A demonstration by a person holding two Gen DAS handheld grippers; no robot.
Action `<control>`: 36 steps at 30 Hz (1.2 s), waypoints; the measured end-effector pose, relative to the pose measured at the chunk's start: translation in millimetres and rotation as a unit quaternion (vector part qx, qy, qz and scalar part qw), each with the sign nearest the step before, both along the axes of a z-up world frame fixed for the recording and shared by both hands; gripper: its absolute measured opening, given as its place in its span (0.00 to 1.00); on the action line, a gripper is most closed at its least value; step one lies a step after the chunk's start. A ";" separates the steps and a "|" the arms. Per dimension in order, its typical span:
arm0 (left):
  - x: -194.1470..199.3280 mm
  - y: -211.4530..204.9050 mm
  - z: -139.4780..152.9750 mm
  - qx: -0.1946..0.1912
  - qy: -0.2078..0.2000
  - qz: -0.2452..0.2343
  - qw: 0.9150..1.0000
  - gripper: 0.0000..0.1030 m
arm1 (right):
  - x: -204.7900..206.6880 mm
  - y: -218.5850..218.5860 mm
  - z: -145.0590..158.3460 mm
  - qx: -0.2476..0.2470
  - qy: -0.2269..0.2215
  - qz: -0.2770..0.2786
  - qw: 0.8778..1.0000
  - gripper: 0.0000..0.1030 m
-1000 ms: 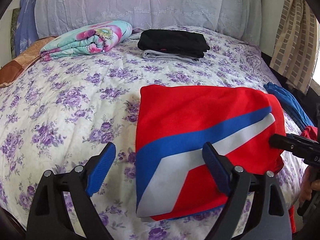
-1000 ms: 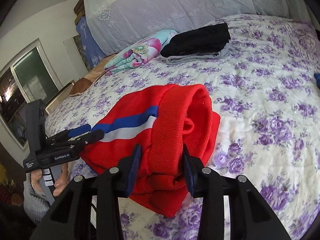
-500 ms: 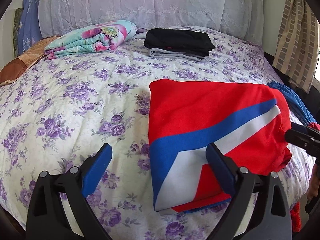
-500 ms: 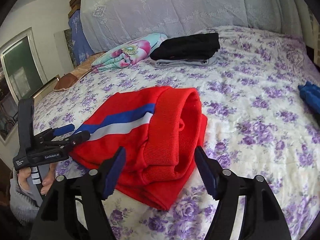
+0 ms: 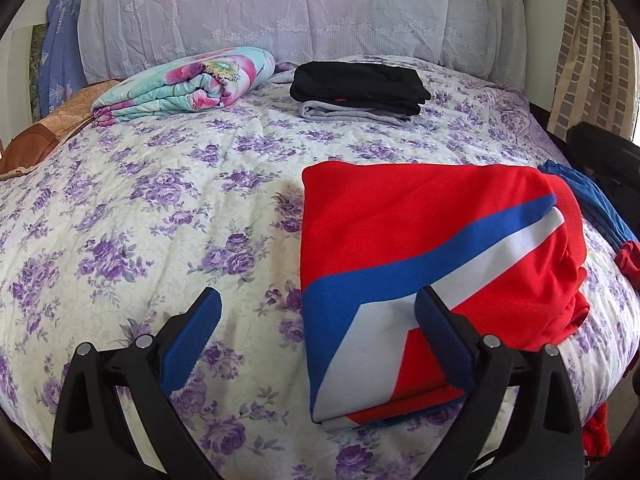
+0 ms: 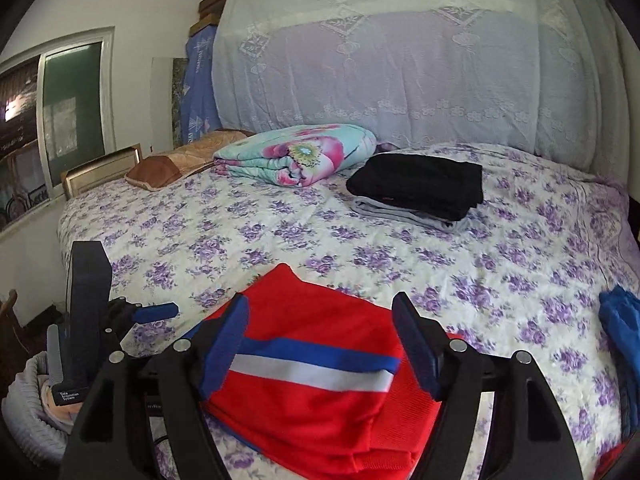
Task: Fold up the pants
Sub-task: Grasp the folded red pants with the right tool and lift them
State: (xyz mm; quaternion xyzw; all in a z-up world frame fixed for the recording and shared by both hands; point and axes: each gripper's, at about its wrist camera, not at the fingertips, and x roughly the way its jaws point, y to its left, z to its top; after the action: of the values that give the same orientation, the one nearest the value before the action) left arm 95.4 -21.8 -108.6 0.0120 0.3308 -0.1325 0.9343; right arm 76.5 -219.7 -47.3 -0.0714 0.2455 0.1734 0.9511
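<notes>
The red pants [image 5: 420, 232], with a blue and white stripe, lie folded into a rectangle on the flowered bedsheet [image 5: 160, 220]. My left gripper [image 5: 316, 304] hovers at their near left corner, its jaws opening wide. One of its fingers is over the sheet and the other over the white stripe, with nothing gripped. In the right wrist view the pants [image 6: 320, 400] lie just below my right gripper [image 6: 320, 304]. Its jaws are opening and nothing is pinched between them. A hand holds the left gripper [image 6: 154, 314] at the bed's left edge.
A stack of folded black and grey clothes [image 5: 360, 84] and a rolled floral quilt [image 5: 184, 84] lie near the lace-covered headboard [image 5: 260, 12]. A blue garment [image 5: 588, 200] hangs over the bed's right edge. A brown pillow [image 6: 160, 164] lies at the far left.
My right gripper let go of the red waistband fold, opened wide, then drew back and rose while rolling level. My left gripper opened a little wider and stayed put.
</notes>
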 end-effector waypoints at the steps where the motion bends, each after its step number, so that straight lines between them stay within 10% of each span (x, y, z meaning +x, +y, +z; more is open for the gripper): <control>1: 0.0 0.0 0.0 0.000 0.000 0.000 1.000 0.93 | 6.2 5.1 -4.3 -0.008 0.008 0.001 1.000 0.72; 6: 1.5 4.5 -1.3 -0.013 0.008 -0.004 1.000 0.94 | 55.1 -0.5 -61.2 -0.034 0.144 -0.012 0.989 0.76; 14: 21.6 22.9 -5.6 -0.087 0.079 -0.034 0.993 0.94 | -3.3 -78.2 -28.0 0.120 0.102 -0.020 0.987 0.96; 21: 43.5 2.4 -5.7 -0.103 0.118 -0.076 0.985 0.93 | 30.5 -132.6 -96.5 0.275 0.257 -0.054 0.925 0.96; 23: 47.4 -11.1 -4.2 -0.093 0.120 -0.091 0.984 0.84 | 41.5 -122.6 -97.3 0.274 0.249 -0.027 0.928 0.94; 25: 56.0 -20.5 -4.0 -0.092 0.123 -0.096 0.983 0.80 | 52.2 -118.1 -103.4 0.281 0.262 -0.018 0.923 0.65; 30: 65.7 -28.0 14.2 -0.093 0.111 -0.098 0.985 0.18 | 52.6 -118.1 -88.3 0.271 0.246 0.006 0.930 0.40; 36: 103.7 -54.2 68.5 -0.062 0.070 -0.123 0.988 0.12 | 95.1 -134.3 -22.8 0.251 0.186 0.018 0.950 0.35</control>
State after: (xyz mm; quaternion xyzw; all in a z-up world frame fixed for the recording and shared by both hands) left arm 199.1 -76.0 -40.2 -0.0148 0.3828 -0.2670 0.8843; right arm 171.7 -353.9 -70.0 0.1991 0.3657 0.2568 0.8722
